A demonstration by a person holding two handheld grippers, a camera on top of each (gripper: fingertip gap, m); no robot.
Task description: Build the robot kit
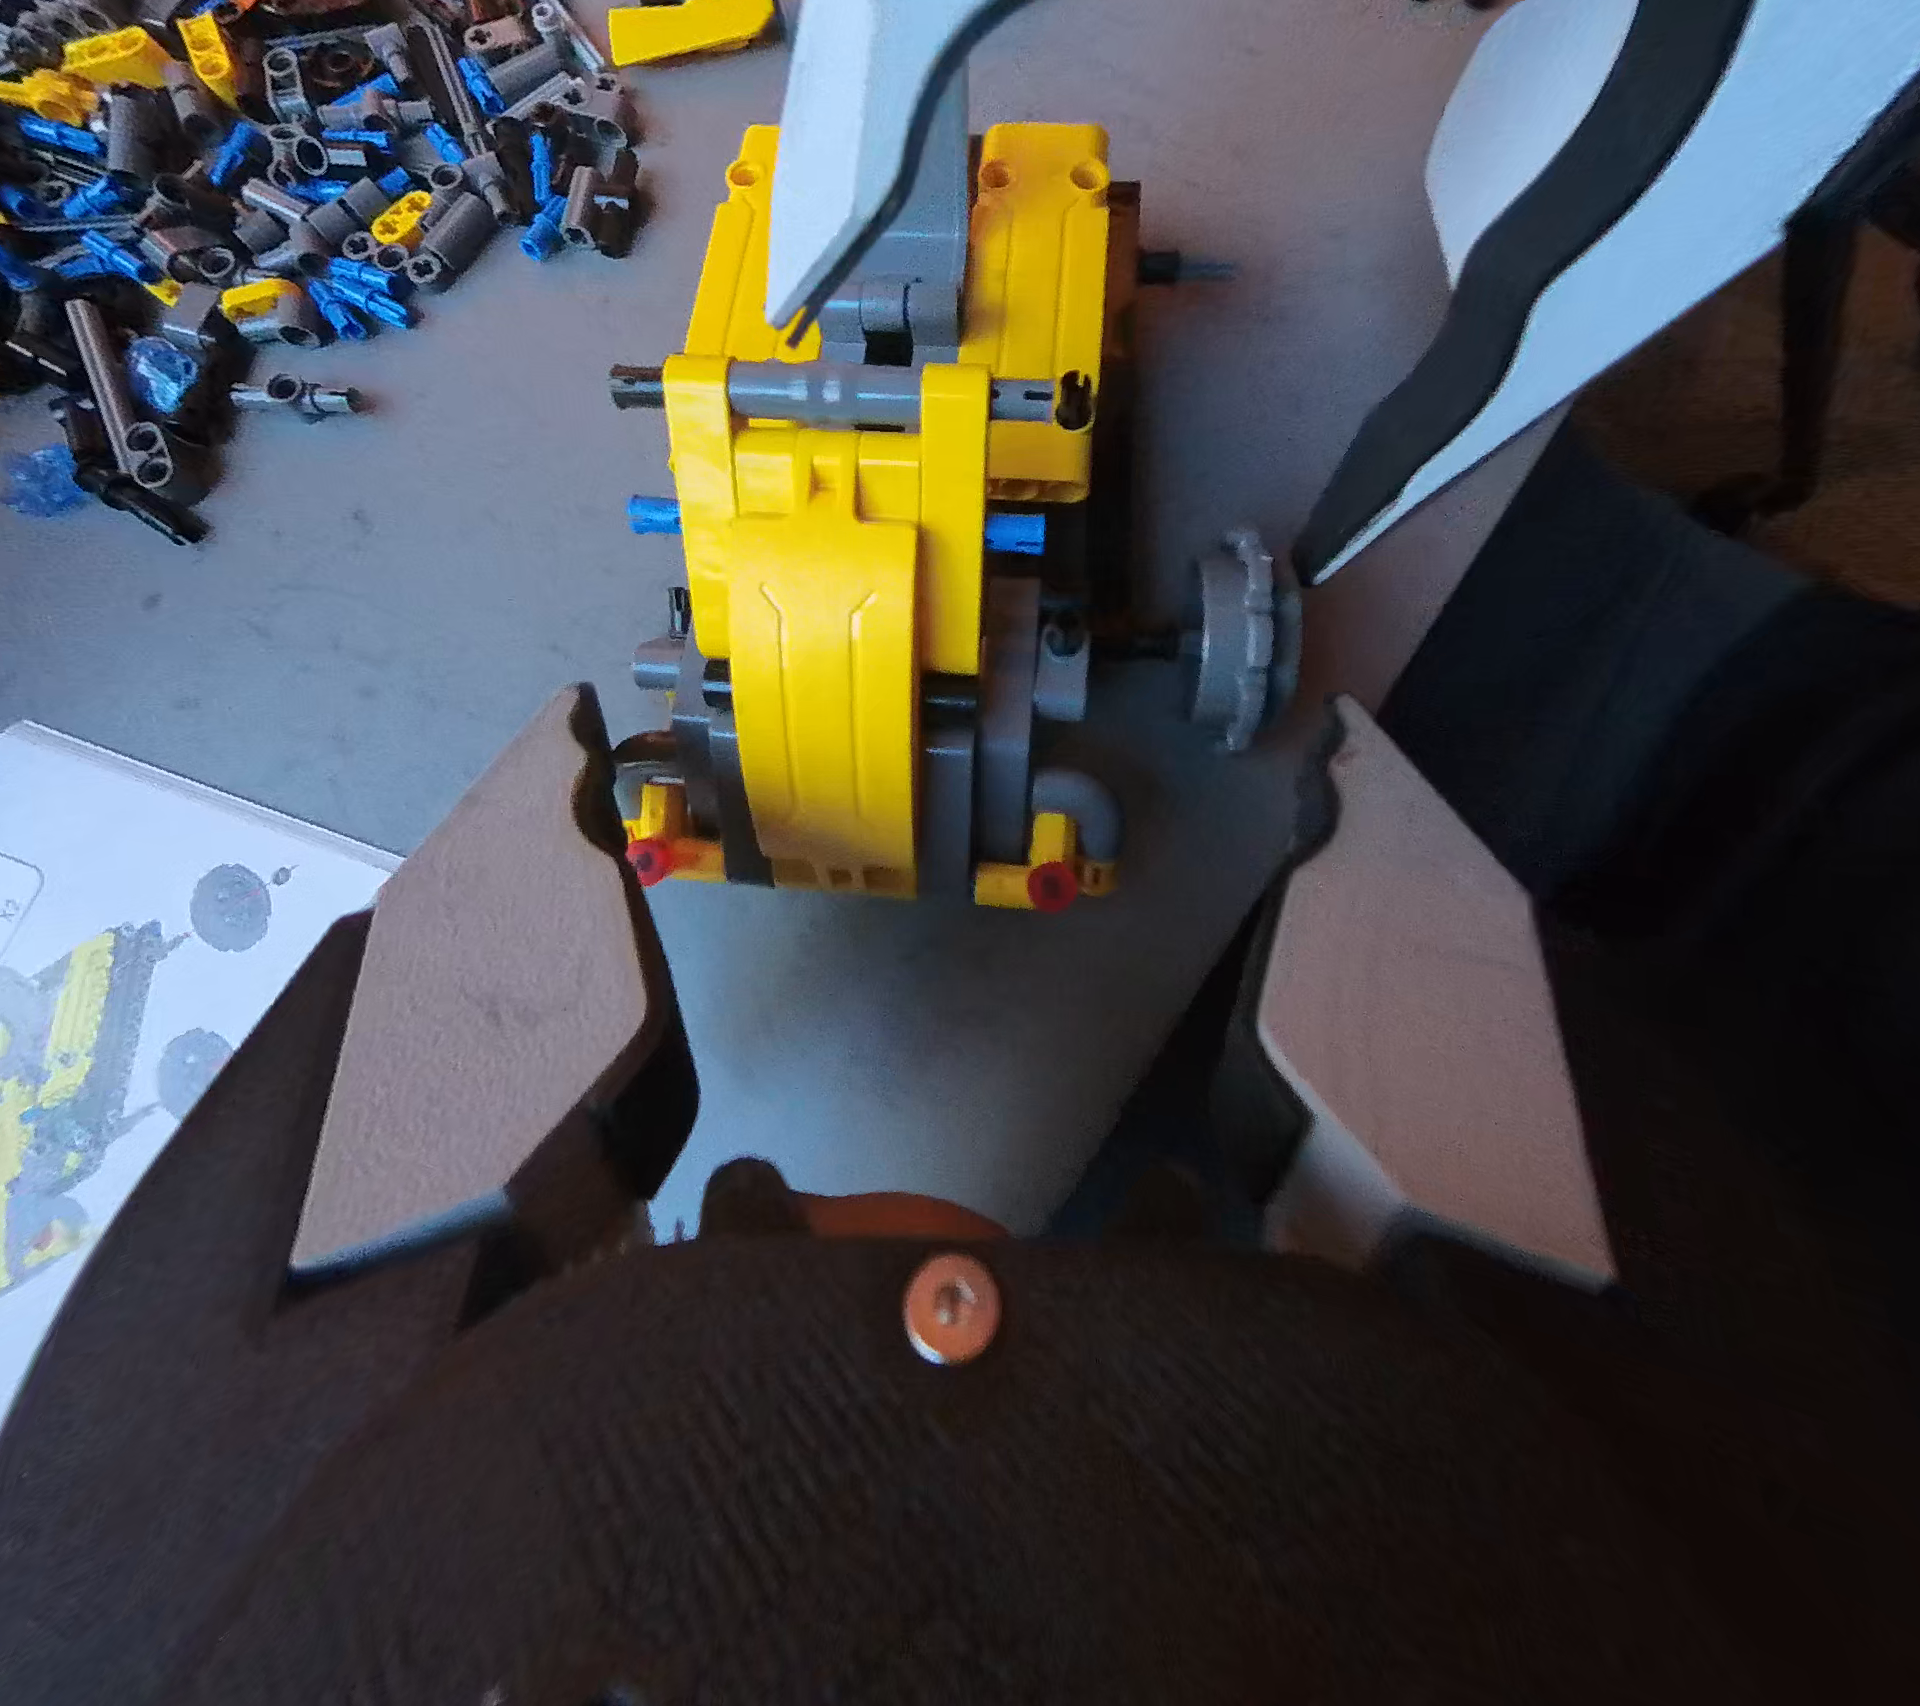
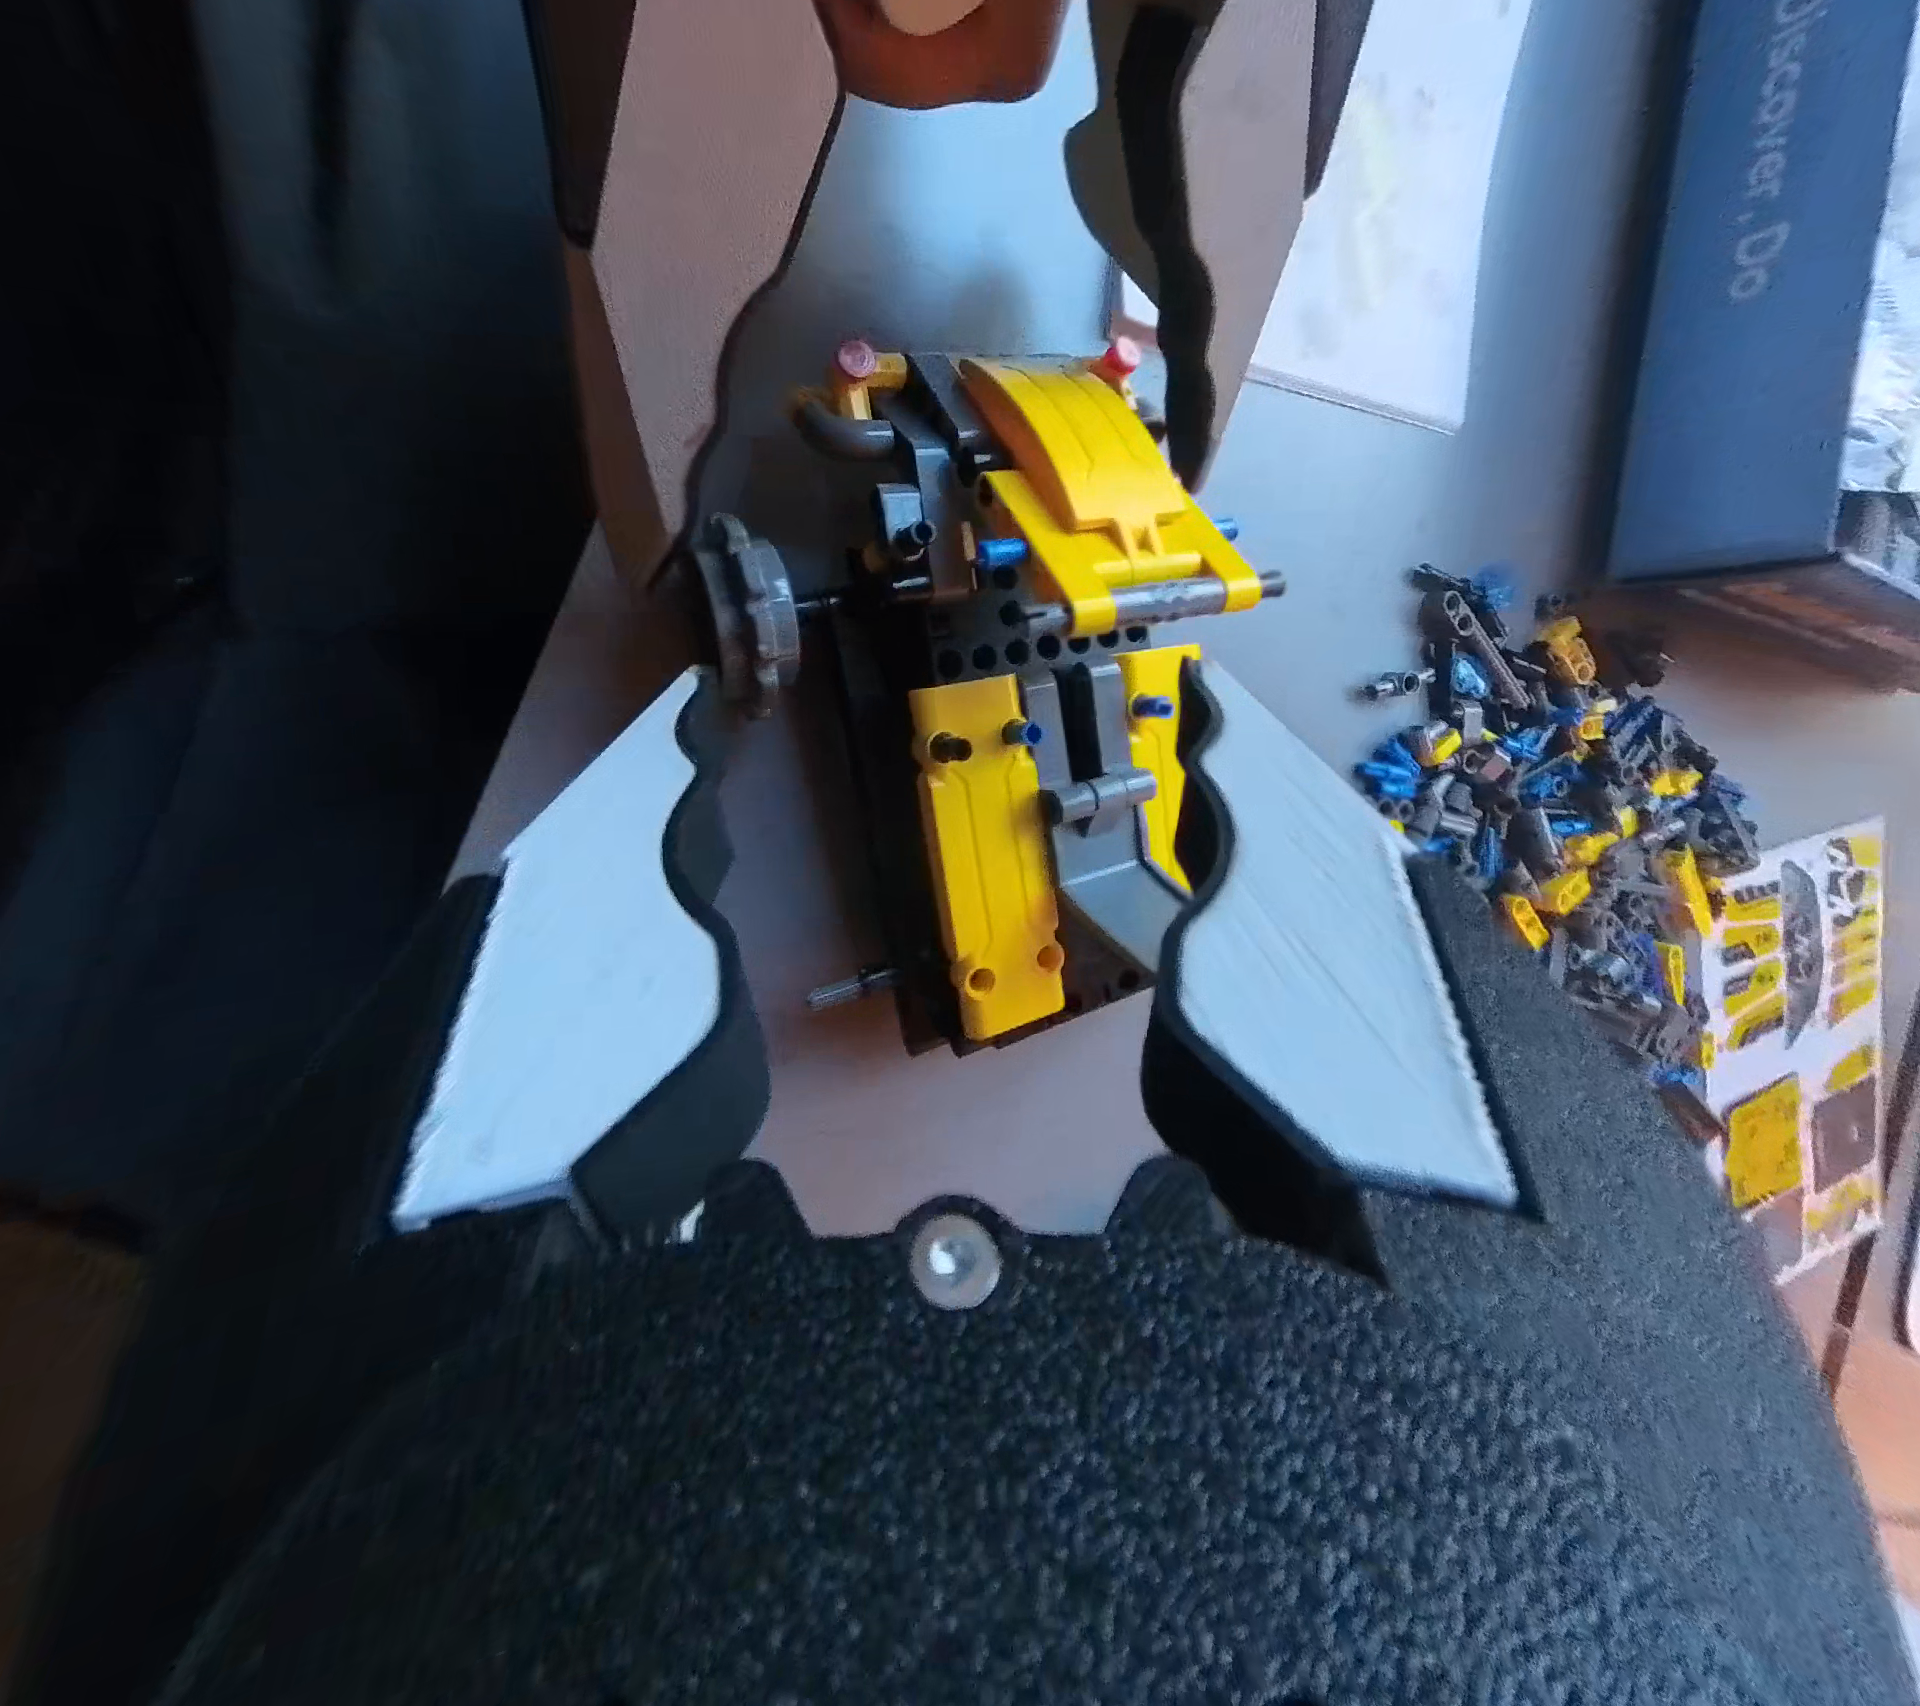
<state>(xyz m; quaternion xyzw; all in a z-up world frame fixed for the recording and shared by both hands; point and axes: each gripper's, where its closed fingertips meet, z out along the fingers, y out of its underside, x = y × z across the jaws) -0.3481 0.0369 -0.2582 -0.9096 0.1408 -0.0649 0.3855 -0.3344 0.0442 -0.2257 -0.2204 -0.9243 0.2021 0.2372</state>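
A yellow and grey brick-built model [image 1: 894, 513] lies on the grey table [image 1: 416, 617], with a grey gear wheel [image 1: 1236, 638] on an axle at its side. My left gripper [image 1: 961, 706] is open, its tan fingers straddling the model's near end with its red pins. My right gripper [image 1: 1049, 446] reaches in from the far side, open; one white fingertip [image 1: 795, 306] rests on the yellow panel and the other sits beside the gear. In the right wrist view the right gripper [image 2: 940, 674] straddles the model [image 2: 987, 825], the gear [image 2: 743, 607] is by its left fingertip, and the left gripper [image 2: 930, 529] faces it.
A pile of loose small parts [image 1: 312, 150] lies at the far left and also shows in the right wrist view [image 2: 1558, 783]. An instruction booklet [image 1: 125, 981], a sticker sheet [image 2: 1797, 1033] and a blue box [image 2: 1766, 202] lie around. A person's dark clothing [image 1: 1662, 773] is past the table edge.
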